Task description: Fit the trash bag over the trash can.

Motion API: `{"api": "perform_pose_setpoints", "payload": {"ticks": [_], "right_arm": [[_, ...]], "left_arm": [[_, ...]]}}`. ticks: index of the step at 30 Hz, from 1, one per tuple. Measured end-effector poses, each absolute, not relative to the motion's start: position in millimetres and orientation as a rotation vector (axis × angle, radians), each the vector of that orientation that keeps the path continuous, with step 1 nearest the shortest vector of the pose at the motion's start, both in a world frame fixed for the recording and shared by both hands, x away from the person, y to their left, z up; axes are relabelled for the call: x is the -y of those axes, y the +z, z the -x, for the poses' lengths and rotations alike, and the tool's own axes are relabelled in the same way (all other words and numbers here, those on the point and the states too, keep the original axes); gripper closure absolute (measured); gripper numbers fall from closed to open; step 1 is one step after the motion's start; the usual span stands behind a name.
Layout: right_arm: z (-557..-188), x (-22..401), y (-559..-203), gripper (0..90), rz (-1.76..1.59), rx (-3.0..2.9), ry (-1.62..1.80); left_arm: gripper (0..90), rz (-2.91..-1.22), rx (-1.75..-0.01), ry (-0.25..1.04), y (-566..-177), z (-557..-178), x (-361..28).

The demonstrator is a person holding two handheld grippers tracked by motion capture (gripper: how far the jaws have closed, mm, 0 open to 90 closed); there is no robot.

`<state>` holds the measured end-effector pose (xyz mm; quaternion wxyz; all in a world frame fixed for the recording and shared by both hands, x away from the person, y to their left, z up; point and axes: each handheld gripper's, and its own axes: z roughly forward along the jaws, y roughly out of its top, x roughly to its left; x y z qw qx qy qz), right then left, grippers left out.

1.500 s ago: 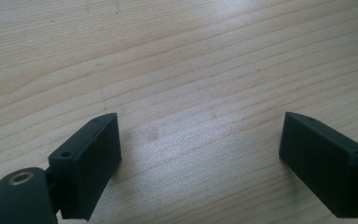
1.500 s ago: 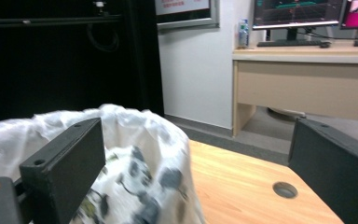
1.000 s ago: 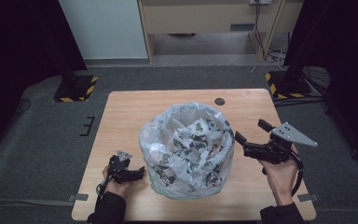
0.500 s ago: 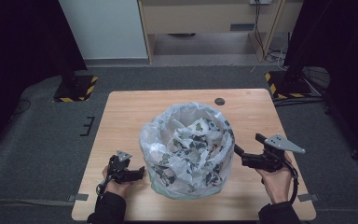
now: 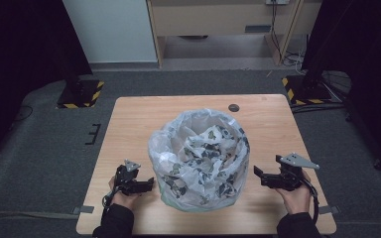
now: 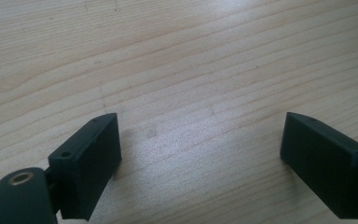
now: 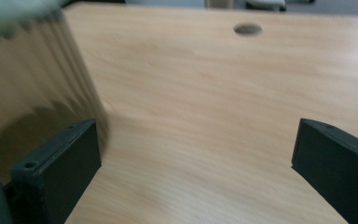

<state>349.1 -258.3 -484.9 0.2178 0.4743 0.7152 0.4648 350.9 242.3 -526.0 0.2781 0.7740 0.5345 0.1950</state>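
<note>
That bin bag (image 5: 198,158) looks light and crinkly, so the wide-open right gripper (image 5: 259,174) should probably pinch its rim just ahead of it.

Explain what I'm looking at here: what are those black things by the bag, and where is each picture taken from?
A person sits at a wooden table, holding a hand-held two-jaw gripper in each hand. The high view looks down from above: the left gripper and the right gripper flank a bin lined with a patterned plastic bag. The other two pictures come from cameras riding on the grippers, looking along their black jaws. Both grippers are open and hold nothing. In the right gripper view the bin stands beside one jaw. A small dark round spot lies beyond the bin.
</note>
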Motion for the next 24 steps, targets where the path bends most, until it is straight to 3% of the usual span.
{"api": "perform_pose_setpoints", "payload": {"ticks": [24], "right_arm": [[-364.0,296.4,-525.2,1.6,-1.477,-2.066,0.814]], "left_arm": [[3.4,-2.109,-1.382,0.504,-528.4,-349.6,-242.8]]}}
